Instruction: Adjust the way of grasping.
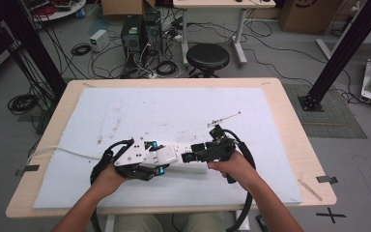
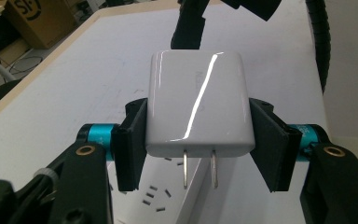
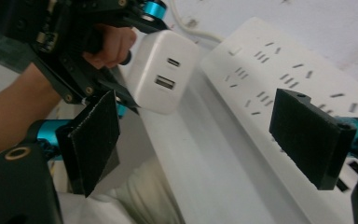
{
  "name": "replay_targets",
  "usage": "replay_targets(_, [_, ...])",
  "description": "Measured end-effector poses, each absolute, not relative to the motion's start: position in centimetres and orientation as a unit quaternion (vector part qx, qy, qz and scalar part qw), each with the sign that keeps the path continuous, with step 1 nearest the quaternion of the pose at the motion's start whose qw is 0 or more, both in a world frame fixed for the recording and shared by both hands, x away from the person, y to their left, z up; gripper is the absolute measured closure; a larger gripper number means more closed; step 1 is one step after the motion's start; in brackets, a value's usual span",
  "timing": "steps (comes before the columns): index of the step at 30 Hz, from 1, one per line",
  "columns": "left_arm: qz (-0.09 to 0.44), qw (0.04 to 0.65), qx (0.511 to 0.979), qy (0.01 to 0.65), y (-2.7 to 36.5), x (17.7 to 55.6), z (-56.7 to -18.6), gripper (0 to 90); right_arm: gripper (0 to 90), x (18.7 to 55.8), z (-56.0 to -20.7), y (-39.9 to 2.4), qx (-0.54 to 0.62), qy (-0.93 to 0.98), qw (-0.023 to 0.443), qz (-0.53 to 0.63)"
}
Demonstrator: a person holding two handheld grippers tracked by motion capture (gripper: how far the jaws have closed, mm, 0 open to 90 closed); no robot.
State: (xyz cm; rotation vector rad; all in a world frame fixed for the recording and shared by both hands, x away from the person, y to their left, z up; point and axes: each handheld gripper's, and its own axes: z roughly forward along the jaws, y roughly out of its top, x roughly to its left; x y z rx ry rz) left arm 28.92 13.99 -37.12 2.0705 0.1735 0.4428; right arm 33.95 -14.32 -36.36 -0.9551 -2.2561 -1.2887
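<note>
White desk [image 1: 125, 111]: left hand-held gripper [image 2: 198, 140] clamps a charger [image 2: 198, 107] over the power strip [image 3: 279, 93]; right hand-held gripper [image 3: 205, 140] straddles the strip, jaws spread.

A light wooden table [image 1: 280, 92] carries a white mat [image 1: 174, 106], with a white power strip [image 1: 193, 166] lying on it.

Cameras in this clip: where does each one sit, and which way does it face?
High view: above the person's side, facing forward and down on the table; both forearms enter from below.
Left gripper view: on the left gripper, looking along jaws clamping the white charger.
Right gripper view: on the right gripper, jaws apart astride the power strip.
Shared: charger, strip.
</note>
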Motion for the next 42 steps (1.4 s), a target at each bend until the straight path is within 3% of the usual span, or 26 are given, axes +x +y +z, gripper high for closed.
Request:
replay_targets(10, [0.179, 0.49, 0.851, 0.056, 12.7, 28.8, -37.3, 42.5, 16.6, 34.7, -37.2, -12.7, -0.348, -0.786, 0.243, -0.45])
replay_targets(20, [0.178, 0.491, 0.851, 0.052, 12.4, 28.7, -37.4, 42.6, 28.2, 35.1, -38.0, -12.2, -0.36, -0.773, 0.275, -0.444])
replay_targets(21, [0.18, 0.489, 0.853, 0.047, 12.3, 28.7, -37.5, 42.5, 34.8, 35.2, -38.2, -12.2, -0.36, -0.769, 0.29, -0.441])
replay_targets(28, [0.184, 0.484, 0.855, 0.039, 12.1, 28.5, -37.6, 42.5, 49.4, 35.3, -38.6, -11.9, -0.352, -0.761, 0.332, -0.433])
replay_targets(36, [0.187, 0.481, 0.855, 0.044, 12.0, 28.4, -37.7, 42.0, 61.0, 35.5, -39.0, -12.1, -0.359, -0.747, 0.349, -0.438])
replay_targets(37, [0.182, 0.485, 0.854, 0.051, 12.0, 28.5, -37.7, 40.0, 62.2, 35.4, -39.0, -12.1, -0.36, -0.748, 0.345, -0.439])
replay_targets(39, [0.176, 0.487, 0.852, 0.081, 12.2, 28.7, -37.7, 27.9, 62.7, 35.4, -39.0, -12.3, -0.364, -0.752, 0.333, -0.437])
replay_targets(42, [0.174, 0.49, 0.847, 0.112, 12.8, 29.0, -37.9, 24.5, 63.0, 35.5, -39.1, -13.0, -0.371, -0.747, 0.326, -0.445])
